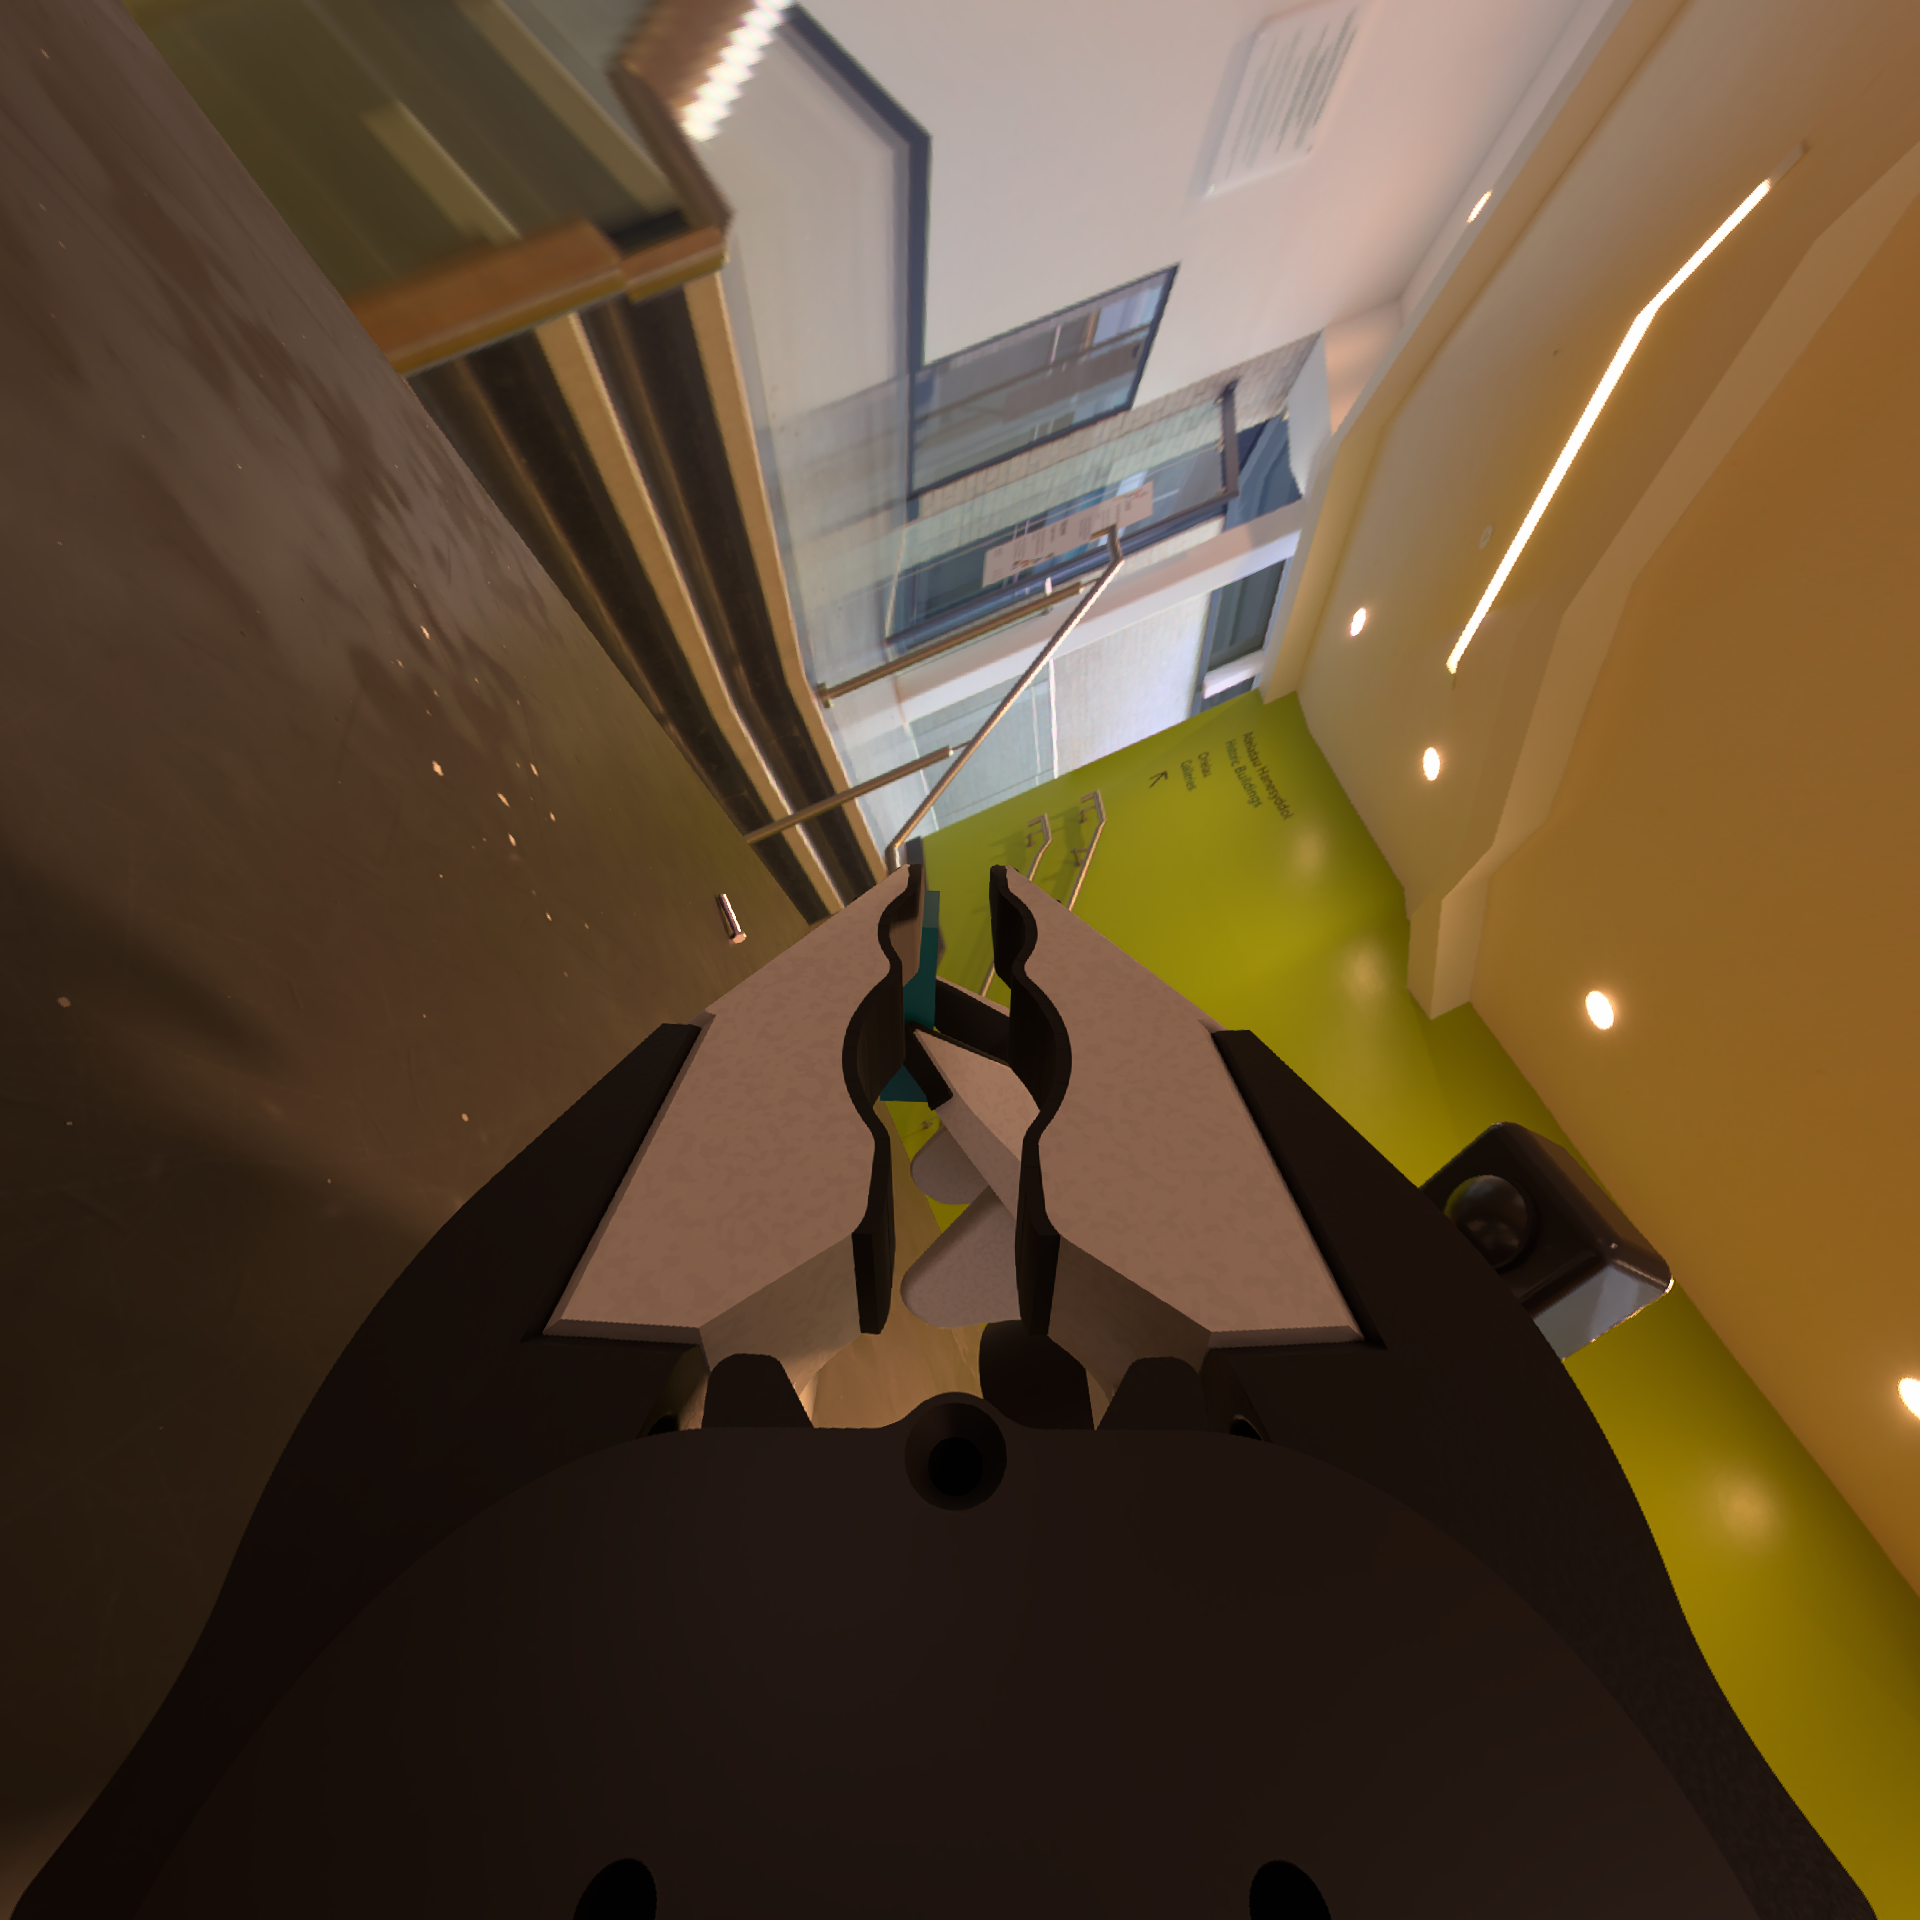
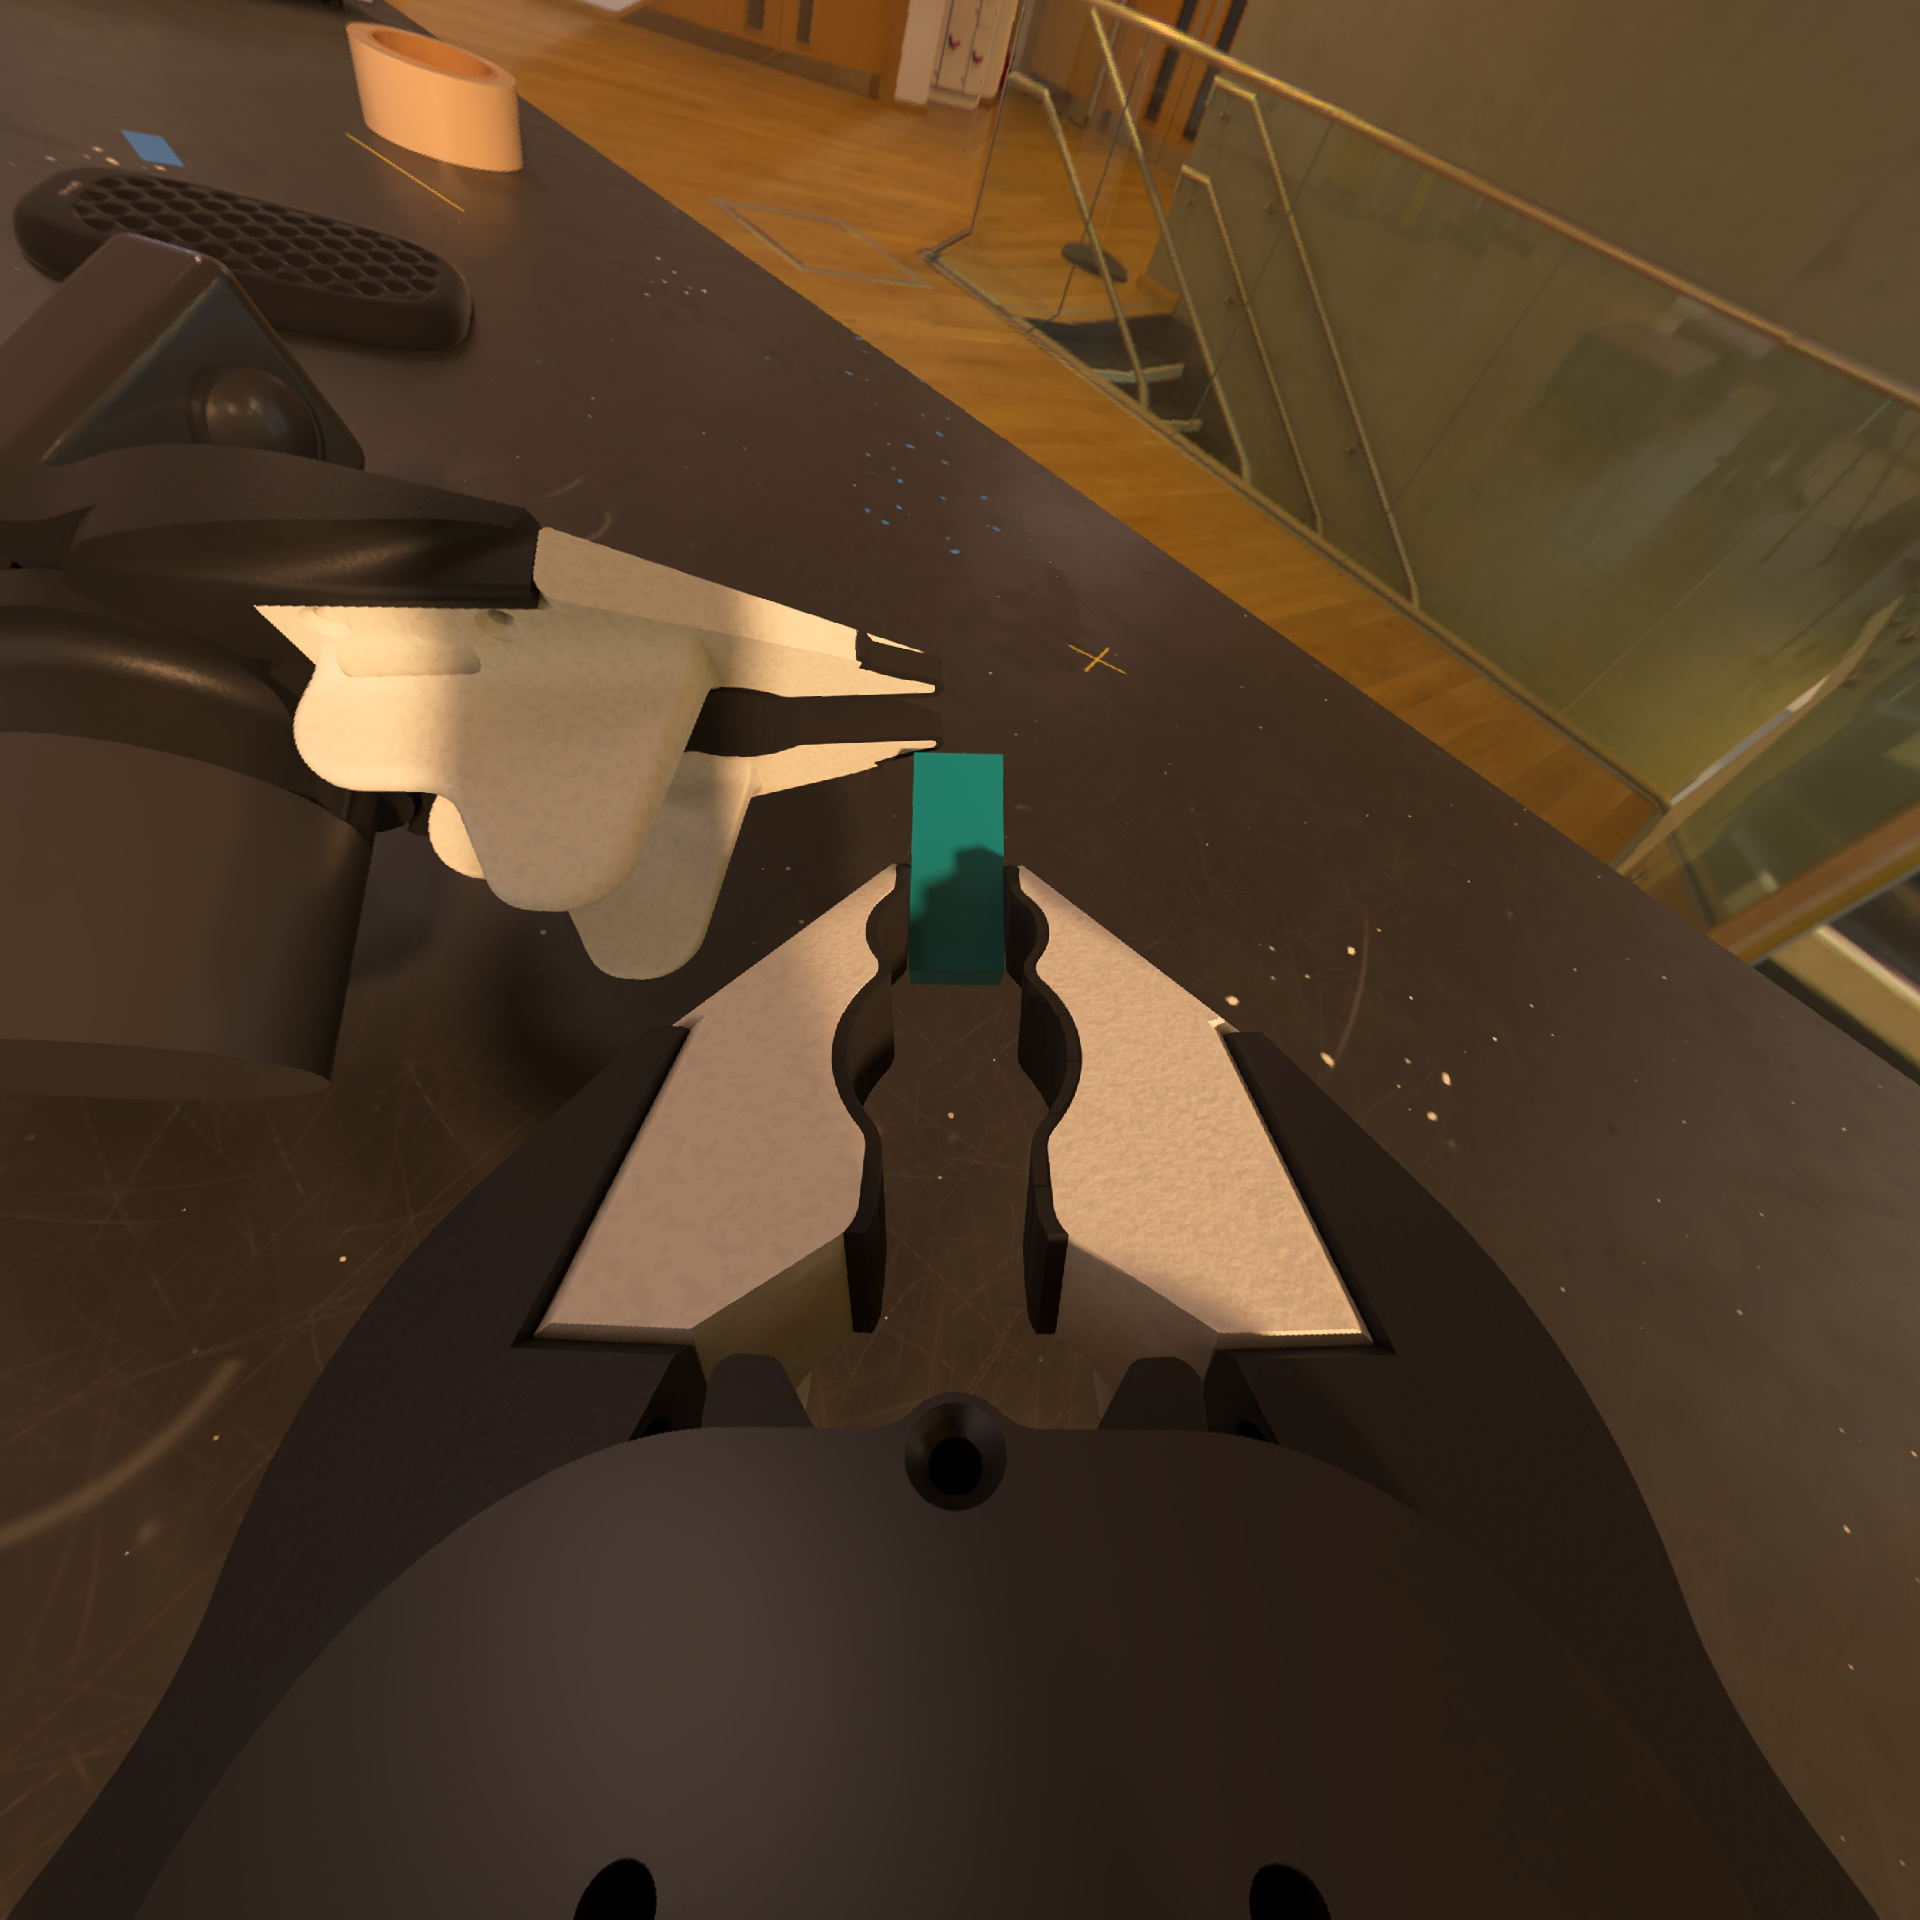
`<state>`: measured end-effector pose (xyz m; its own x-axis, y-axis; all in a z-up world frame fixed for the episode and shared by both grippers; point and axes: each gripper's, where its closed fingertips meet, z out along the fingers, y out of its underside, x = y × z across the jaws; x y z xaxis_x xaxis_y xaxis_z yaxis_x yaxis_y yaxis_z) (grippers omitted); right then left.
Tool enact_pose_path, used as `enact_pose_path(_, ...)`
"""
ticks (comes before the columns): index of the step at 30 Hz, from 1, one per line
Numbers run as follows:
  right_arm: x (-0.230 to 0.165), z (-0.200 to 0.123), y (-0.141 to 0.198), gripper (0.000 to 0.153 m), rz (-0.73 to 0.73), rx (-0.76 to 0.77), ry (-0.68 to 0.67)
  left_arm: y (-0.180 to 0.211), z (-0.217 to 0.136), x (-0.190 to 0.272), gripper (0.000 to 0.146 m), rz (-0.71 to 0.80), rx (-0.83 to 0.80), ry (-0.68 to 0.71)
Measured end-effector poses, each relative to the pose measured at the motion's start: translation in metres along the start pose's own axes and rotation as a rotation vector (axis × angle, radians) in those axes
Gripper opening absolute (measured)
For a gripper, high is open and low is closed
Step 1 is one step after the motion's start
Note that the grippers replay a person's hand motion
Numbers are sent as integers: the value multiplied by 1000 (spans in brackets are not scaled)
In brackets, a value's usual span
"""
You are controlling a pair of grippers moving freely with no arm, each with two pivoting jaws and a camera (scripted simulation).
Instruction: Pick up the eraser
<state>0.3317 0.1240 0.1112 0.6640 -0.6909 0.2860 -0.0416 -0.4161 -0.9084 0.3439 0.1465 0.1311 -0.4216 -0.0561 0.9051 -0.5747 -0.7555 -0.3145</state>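
Note:
The teal eraser [image 2: 956, 821] is a small block pinched at its near end between the fingertips of my right gripper [image 2: 956, 883], which is shut on it over the dark table [image 2: 1299, 1091]. Its far end sticks out past the fingertips. My left gripper [image 2: 920, 701] comes in from the left, its tips just beside the eraser's far end, with nothing between them. In the left wrist view my left gripper [image 1: 954, 883] shows a narrow gap. The eraser [image 1: 925, 961] peeks out behind its left finger, and the right gripper's fingers [image 1: 977, 1029] show through the gap.
A peach tape roll [image 2: 436, 99], a black perforated oval object [image 2: 239, 260] and a small blue piece [image 2: 154, 148] lie at the table's far left. The table edge runs diagonally on the right. A small metal cylinder [image 1: 730, 920] lies on the table.

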Motion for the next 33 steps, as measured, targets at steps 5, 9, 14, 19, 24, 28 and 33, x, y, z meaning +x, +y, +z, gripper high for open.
enact_pose_path(5, -1, 0, -1, 17, 11, 9, -14, 0, 0, 0, 11, 24, 28, 11)
enact_pose_path(9, -2, 0, 0, 17, 12, 9, -19, 1, -1, -1, 10, 22, 29, 16)
enact_pose_path(14, -3, -1, -2, 17, 19, 13, -26, 1, -2, -1, 7, 62, 22, -1)
enact_pose_path(19, -4, -2, -4, 17, 29, 15, -38, 1, -3, 0, 7, 61, 14, 9)
enact_pose_path(24, -6, -4, -6, 17, 27, 23, -37, 0, -4, 2, 6, 58, 12, 22)
enact_pose_path(28, -8, -4, -6, 17, 12, 24, -34, -1, -4, 2, 7, 25, 17, 37)
enact_pose_path(33, -10, -6, -8, 17, -42, 30, -5, 0, -5, 5, 6, -39, 10, 97)
